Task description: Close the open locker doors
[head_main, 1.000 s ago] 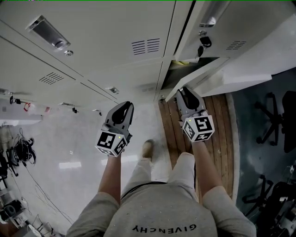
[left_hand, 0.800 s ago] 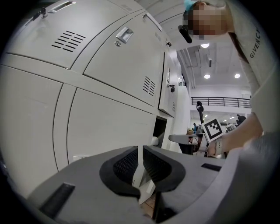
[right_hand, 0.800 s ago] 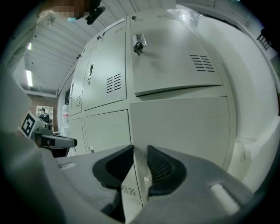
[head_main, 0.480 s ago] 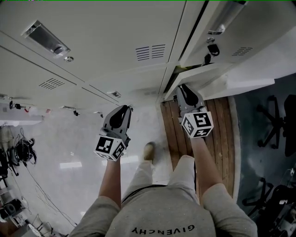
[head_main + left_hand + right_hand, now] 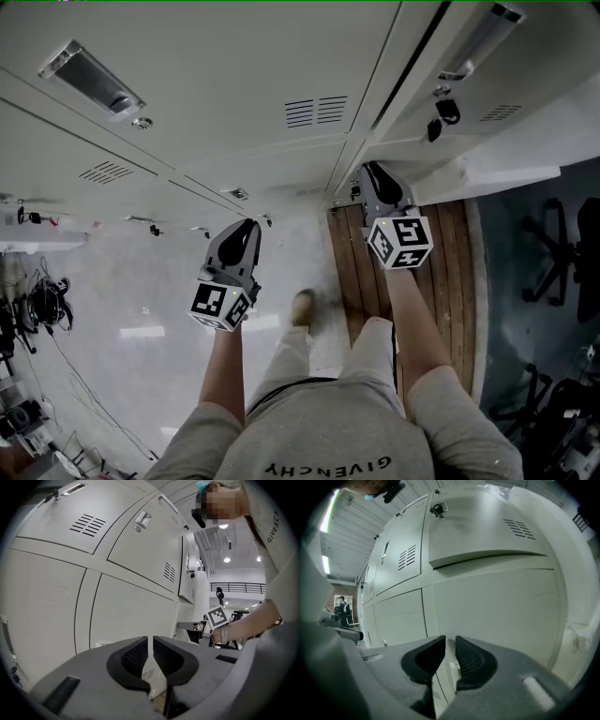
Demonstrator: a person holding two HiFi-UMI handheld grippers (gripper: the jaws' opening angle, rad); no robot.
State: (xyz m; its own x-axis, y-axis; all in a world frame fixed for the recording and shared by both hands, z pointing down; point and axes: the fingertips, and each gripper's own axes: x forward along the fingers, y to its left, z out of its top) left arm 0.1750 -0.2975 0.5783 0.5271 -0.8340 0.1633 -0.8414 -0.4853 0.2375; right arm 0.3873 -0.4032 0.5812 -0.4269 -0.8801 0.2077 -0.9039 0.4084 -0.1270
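Left claw point(image 5: 151, 643) closed, empty, locker doors point(image 5: 133, 613) ahead

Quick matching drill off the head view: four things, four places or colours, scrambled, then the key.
Things:
1. keys
2. wooden platform
3. office chair
4. shoe

Place or colour:
A. black, on the dark floor at far right
B. hanging from a locker door
C. on the pale glossy floor, between the person's forearms
D. brown planks at the foot of the lockers

Pairs: 1-B, 2-D, 3-A, 4-C
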